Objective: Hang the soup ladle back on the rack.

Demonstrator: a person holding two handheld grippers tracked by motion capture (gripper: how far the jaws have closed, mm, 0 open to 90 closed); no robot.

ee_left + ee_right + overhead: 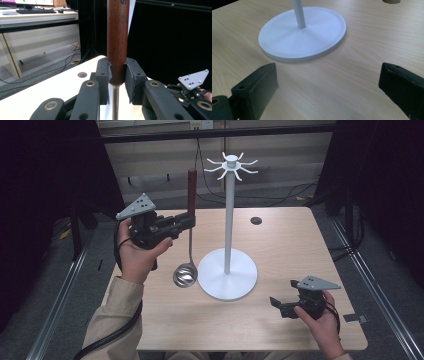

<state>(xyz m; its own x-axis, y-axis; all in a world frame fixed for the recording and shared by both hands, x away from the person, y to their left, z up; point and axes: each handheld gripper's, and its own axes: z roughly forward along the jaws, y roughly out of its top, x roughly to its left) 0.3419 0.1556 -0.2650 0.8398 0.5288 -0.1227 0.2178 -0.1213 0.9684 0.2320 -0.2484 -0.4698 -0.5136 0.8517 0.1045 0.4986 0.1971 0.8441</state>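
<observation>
The left gripper (190,221) has its jaws clamped on the ladle (188,245) handle's bottom end, upright beside the white stand (228,232), so it could swing and clip the pole; right gripper (278,305) sits open.

left tongs (190,221) gripping upright ladle (189,240), white rack (228,227) beside

The ladle (186,270) has a dark, smooth, slightly glossy wooden handle, a thin metal shank and a shiny, mirror-like metal bowl. The stand (227,270) looks like matt white painted metal or plastic. The worktop (280,245) is pale wood grain with a smooth matt finish. The left tongs (117,77) are matt black plastic with rubbery pads.
</observation>
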